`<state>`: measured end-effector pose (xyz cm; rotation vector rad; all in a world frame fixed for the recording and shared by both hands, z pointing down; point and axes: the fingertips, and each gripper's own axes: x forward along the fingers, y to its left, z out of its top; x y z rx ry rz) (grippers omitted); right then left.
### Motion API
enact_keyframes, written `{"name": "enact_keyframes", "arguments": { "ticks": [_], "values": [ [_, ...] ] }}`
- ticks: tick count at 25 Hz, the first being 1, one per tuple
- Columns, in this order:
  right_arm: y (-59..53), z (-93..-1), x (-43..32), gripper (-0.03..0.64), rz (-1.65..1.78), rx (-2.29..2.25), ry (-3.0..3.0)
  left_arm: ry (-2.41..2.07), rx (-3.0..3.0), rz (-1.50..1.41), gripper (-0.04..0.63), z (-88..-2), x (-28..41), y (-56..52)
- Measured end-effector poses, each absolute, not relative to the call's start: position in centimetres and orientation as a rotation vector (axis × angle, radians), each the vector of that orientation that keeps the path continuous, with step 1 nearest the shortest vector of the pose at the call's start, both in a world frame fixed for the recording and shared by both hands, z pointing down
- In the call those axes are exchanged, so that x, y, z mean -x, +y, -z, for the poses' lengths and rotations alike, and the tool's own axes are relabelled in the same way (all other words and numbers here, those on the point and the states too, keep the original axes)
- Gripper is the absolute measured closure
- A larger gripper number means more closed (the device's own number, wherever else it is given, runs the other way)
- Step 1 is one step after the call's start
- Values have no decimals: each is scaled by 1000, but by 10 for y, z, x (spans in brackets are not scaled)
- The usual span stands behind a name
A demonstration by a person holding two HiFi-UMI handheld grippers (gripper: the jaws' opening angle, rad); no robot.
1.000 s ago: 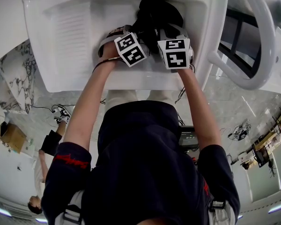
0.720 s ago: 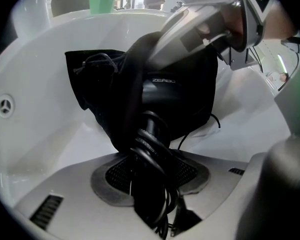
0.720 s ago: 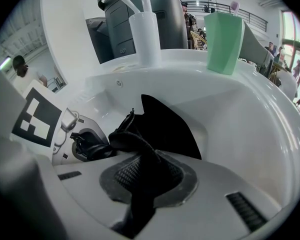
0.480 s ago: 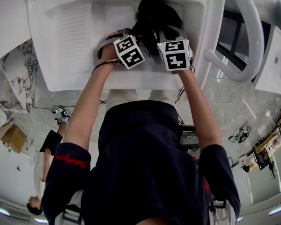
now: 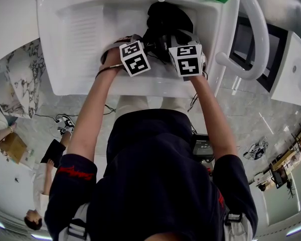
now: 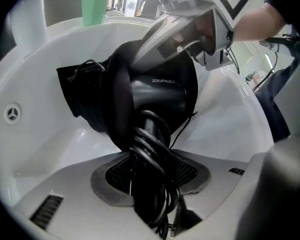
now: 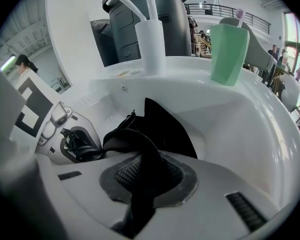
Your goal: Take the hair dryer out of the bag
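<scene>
Clamping the left gripper [image 6: 150, 184] on the handle of the black plastic hair dryer [image 6: 160, 91], with the coiled black power cord [image 6: 150, 154] pinched between the fingers along with the handle. Pinching the right gripper [image 7: 145, 184] nearly shut on a fold of the black fabric bag [image 7: 165, 129], cloth filling the gap between its pads.

Locating the task's thing: handle between the left fingers, barrel just beyond the fingertips, far end sitting inside the bag's mouth. Judging extraction as partly done, roughly half of the barrel showing.

Risks from here:
1. Slipping on the cord loops instead of the handle, caused by pads bearing on round, loose coils; dropping the dryer into the basin as a result.
2. Dragging the bag along with the dryer, caused by thin cloth sliding out from between the right pads.
3. Snagging a loose cord or drawstring strand on the bag's mouth, just beside the barrel.
4. Knocking the cups well beyond the fingertips, caused by a wide upward swing.

Containers:
- White ceramic wash basin [image 6: 225, 114]: holding bag and dryer, beneath both sets of fingers.
- Black bag: holding the dryer's far end only; anything else inside hidden.
- Pale green plastic cup [image 7: 229, 54], beyond the right fingertips: showing 1 stick with a pinkish tip.
- White plastic cup [image 7: 150, 44], beside it: holding 2 white sticks.
</scene>
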<state>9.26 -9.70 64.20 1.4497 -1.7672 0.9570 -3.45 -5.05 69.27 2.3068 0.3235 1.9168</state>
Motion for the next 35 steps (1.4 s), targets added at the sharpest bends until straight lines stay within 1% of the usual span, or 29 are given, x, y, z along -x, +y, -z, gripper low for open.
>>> {"name": "enact_keyframes", "arguments": {
  "ticks": [16,22,35],
  "values": [
    [-95,-640,-103,554,-916,-1455,-1734,546,-2352,-1847,390,-672,39,-31],
    [-93,-639,-109,554,-926,-1464,-1719,607,-2396,-1767,391,-662,36,-26],
    [-88,-638,-107,554,-963,-1476,-1703,509,-2446,-1689,390,-646,39,-34]
  ]
}}
